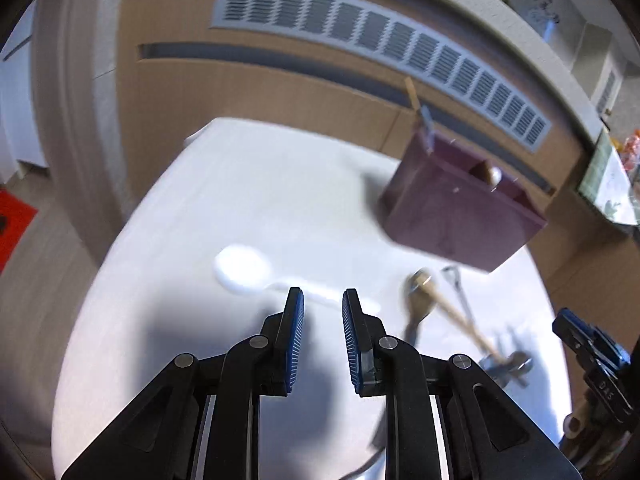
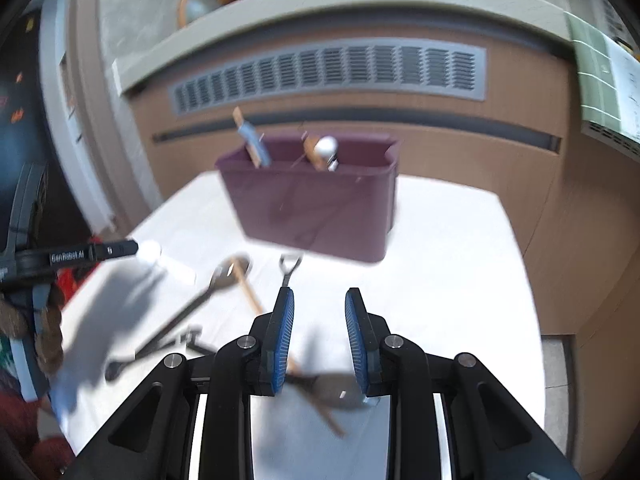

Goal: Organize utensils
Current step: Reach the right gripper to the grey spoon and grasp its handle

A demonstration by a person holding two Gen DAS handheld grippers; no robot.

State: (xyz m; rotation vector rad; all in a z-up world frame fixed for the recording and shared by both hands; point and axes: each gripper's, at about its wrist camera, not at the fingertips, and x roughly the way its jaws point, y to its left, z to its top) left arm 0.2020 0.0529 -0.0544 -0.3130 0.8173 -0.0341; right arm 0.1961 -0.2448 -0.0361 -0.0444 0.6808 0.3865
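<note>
A maroon utensil holder (image 1: 460, 212) (image 2: 316, 204) stands on the white table (image 1: 260, 200) (image 2: 448, 260), with a few utensils upright in it. A white spoon (image 1: 244, 270) (image 2: 160, 258) lies just ahead of my left gripper (image 1: 323, 300), which is open and empty. A metal spoon (image 1: 416, 292) (image 2: 200, 300), a wooden-handled utensil (image 1: 460, 320) (image 2: 250, 290) and a metal utensil (image 1: 460, 292) (image 2: 289, 266) lie crossed on the table. My right gripper (image 2: 319, 300) is open and empty above their handles. The left gripper's finger (image 2: 116, 249) shows beside the white spoon.
A wooden cabinet with a grey vent grille (image 1: 384, 40) (image 2: 328, 70) stands behind the table. The right gripper (image 1: 592, 352) shows at the right edge of the left wrist view. The floor lies beyond the table's left edge (image 1: 40, 280).
</note>
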